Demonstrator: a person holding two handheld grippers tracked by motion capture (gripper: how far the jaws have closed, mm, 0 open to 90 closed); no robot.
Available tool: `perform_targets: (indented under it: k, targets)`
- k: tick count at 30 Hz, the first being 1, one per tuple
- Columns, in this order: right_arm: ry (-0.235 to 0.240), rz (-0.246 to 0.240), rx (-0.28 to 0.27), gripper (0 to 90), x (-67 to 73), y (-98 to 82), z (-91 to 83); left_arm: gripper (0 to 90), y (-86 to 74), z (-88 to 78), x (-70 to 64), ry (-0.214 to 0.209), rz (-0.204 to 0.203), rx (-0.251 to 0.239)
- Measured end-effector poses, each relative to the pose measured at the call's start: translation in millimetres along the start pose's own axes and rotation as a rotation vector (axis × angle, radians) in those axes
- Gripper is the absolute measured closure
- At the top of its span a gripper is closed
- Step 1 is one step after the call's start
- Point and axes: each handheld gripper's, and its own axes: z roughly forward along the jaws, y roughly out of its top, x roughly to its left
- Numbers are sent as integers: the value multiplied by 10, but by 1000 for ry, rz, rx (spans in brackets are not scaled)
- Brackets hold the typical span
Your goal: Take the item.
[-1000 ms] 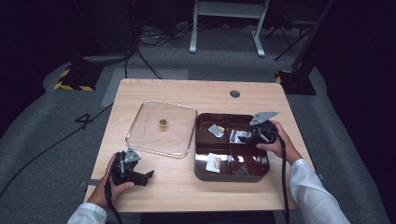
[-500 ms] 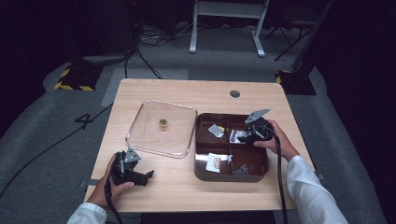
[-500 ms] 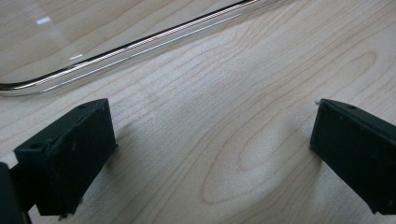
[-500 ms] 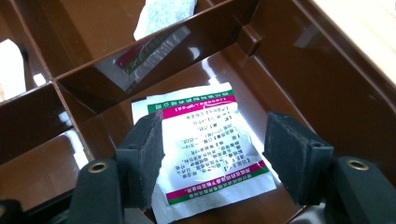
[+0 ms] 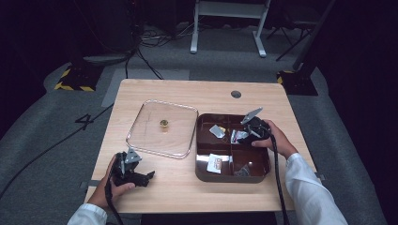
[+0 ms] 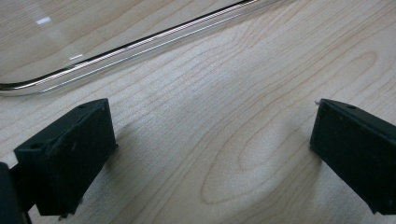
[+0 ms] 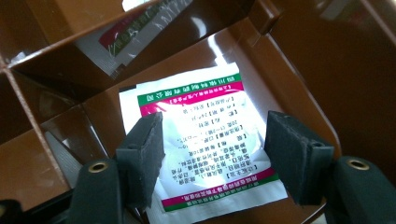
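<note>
Partly hidden behind the right gripper (image 7: 212,154), a white sachet (image 7: 201,140) lies flat in a far compartment of the brown tray (image 5: 202,174); its lower corners are covered, probably untouched. Jaws stand wide on either side above it. Beside the tray, the left gripper (image 6: 210,154) rests wide open, holding nothing, on bare table (image 6: 243,93) just beside the clear lid (image 5: 162,127).

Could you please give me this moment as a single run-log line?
left gripper: open, on table by clear lid | right gripper: open over sachet in brown tray
</note>
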Motion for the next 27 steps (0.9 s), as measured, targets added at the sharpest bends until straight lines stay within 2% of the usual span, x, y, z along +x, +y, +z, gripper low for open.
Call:
perform_targets:
  k: [5, 6, 7, 8, 10, 11, 13, 15, 20, 21, 27]
  targets:
    - [0, 0, 0, 373, 0, 0, 0, 2, 0, 1, 1, -1, 0, -1]
    - [8, -3, 17, 394, -3, 13, 36, 2, -1, 1, 0, -1, 0, -1]
    - [31, -7, 132, 447, -25, 84, 117, 2, 0, 0, 0, 0, 0, 0]
    - [31, -7, 132, 447, -25, 84, 117, 2, 0, 0, 0, -1, 0, -1]
    - [7, -13, 108, 613, -41, 79, 92, 2, 0, 0, -1, 1, -2, 0]
    - [-1, -5, 97, 661, -60, 76, 76, 2, 0, 1, 0, 0, -1, -1]
    - [2, -1, 87, 693, -76, 68, 75, 2, 0, 1, 0, -1, -1, -1]
    - [-14, -10, 74, 769, -69, 73, 66, 2, 0, 1, 0, -1, 0, -1]
    - [-29, -25, 66, 836, -59, 82, 59, 2, -1, 1, 0, -1, -1, -1]
    - [-19, -24, 54, 858, -67, 76, 61, 2, 0, 1, 0, -1, -1, -1]
    - [-16, -20, 20, 890, -60, 74, 17, 2, 0, 1, 1, -1, -1, -1]
